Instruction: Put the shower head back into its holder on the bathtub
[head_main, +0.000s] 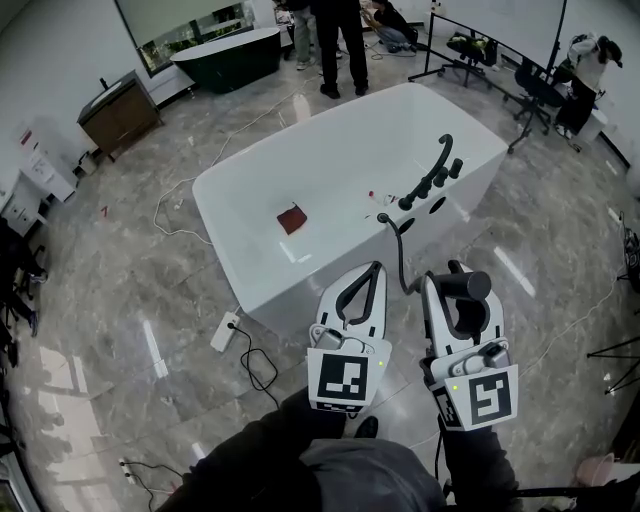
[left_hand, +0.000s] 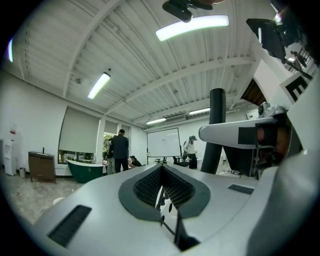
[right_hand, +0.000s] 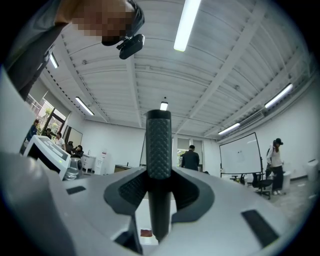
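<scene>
Black textured cylindrical shower head (right_hand: 158, 165) is clamped upright between the jaws of the right hand-held gripper (head_main: 458, 287). It is held off the tub, near the tub's closest corner. A black hose (head_main: 401, 255) runs from it up to the deck of the white freestanding bathtub (head_main: 240, 190).

Left hand-held gripper (head_main: 374, 268) is closed with nothing in it, just beside the right.

Progress, judged: head in hand, not yet seated. It has yet to be carried to the black faucet set (head_main: 432, 178) on the rim and set into the holder. Which fitting is the holder, cannot tell.

1 small red-brown object (head_main: 291, 218) lies on the tub bottom.

No bench. Tub stands on a glossy grey marble floor (head_main: 120, 270), with a white power strip (head_main: 225, 331) and cables near. Dark green bathtub (head_main: 228, 55) and standing people (head_main: 340, 45) at the far end.
</scene>
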